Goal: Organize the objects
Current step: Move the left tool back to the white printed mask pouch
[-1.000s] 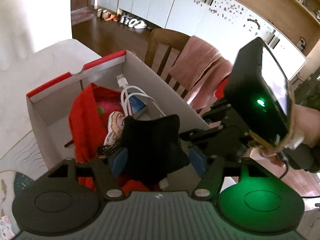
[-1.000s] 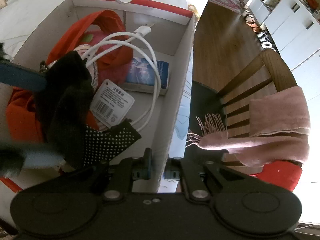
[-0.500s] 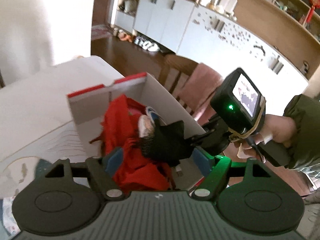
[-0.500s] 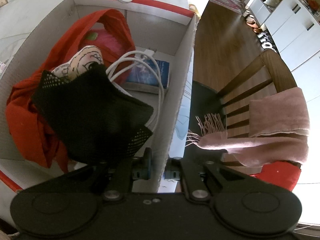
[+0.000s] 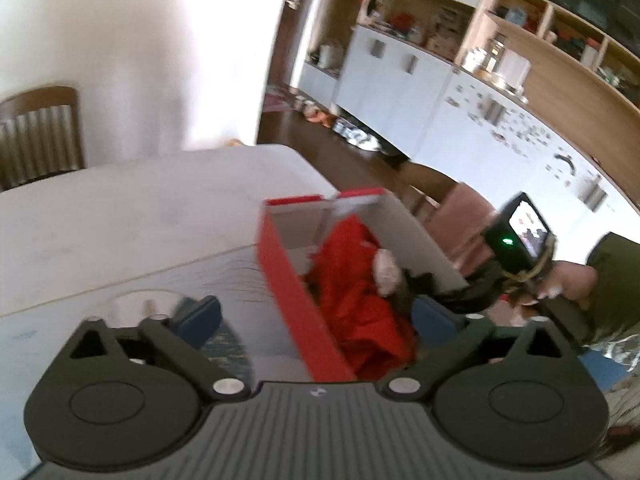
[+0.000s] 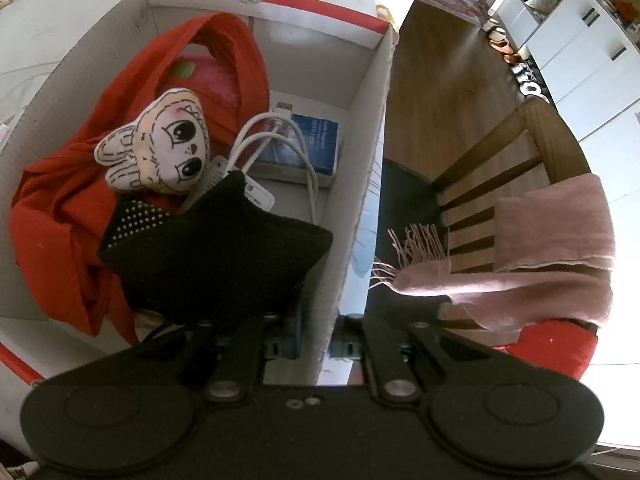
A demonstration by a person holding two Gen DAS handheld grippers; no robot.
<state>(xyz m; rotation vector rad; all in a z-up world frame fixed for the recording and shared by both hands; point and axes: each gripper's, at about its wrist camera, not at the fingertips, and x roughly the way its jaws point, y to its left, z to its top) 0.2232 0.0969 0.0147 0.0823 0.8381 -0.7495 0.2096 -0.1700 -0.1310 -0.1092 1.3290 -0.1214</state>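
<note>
Setting: a home, dining area. White table [image 5: 132,216], wooden chairs [image 6: 516,168], scarf [image 6: 532,248] over one chair back, white cabinets [image 5: 400,76], open shelves [image 5: 560,28] with household items, shoes [image 5: 348,130] along the wood floor.

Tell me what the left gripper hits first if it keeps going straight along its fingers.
Probably the box's red side wall, which runs between the left gripper's opening jaws; past it, the red cloth inside. Depth is unclear in this blurred view.
</note>
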